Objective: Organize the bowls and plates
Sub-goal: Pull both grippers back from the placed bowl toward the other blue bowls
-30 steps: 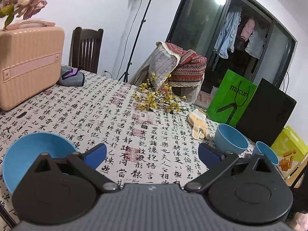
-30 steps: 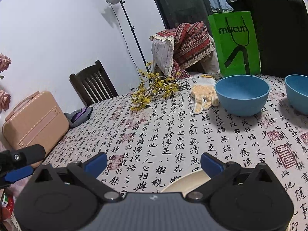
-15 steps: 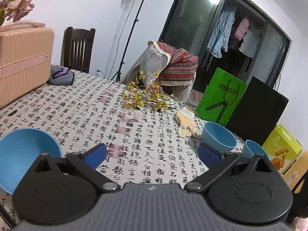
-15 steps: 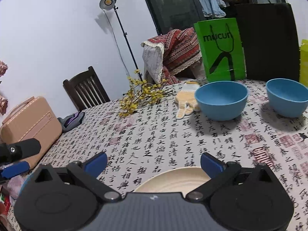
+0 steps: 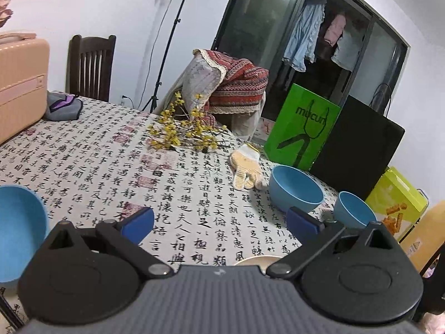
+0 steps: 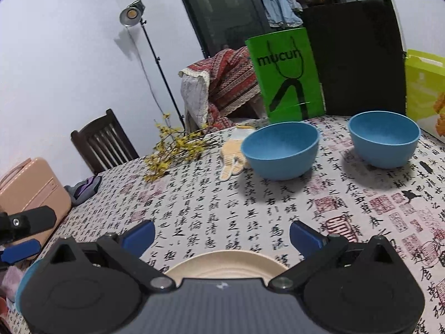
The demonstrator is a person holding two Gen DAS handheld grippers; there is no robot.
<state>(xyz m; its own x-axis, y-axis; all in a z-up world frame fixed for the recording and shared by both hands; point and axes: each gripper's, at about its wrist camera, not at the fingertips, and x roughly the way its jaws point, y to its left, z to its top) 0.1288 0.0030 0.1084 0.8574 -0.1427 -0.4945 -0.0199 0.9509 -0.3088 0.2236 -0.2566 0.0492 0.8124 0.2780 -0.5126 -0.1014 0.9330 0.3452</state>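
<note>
Swung rightward since earlier, left gripper (image 5: 219,220), pushing near blue plastic bowl (image 5: 19,228) toward frame edge. Only fully shown by right view: round cream plate (image 6: 225,263). Spread wide and empty, both left and right gripper (image 6: 222,235).

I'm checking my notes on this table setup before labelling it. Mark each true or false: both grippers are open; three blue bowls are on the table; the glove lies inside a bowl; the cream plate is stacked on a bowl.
1. Both the left gripper and right gripper are open: true.
2. Three blue bowls: true, a wide bowl, a smaller bowl, a near-left bowl.
3. The glove lies inside a bowl: false, on the tablecloth beside the wide one.
4. The cream plate is stacked on a bowl: false, it sits on the cloth.
</note>
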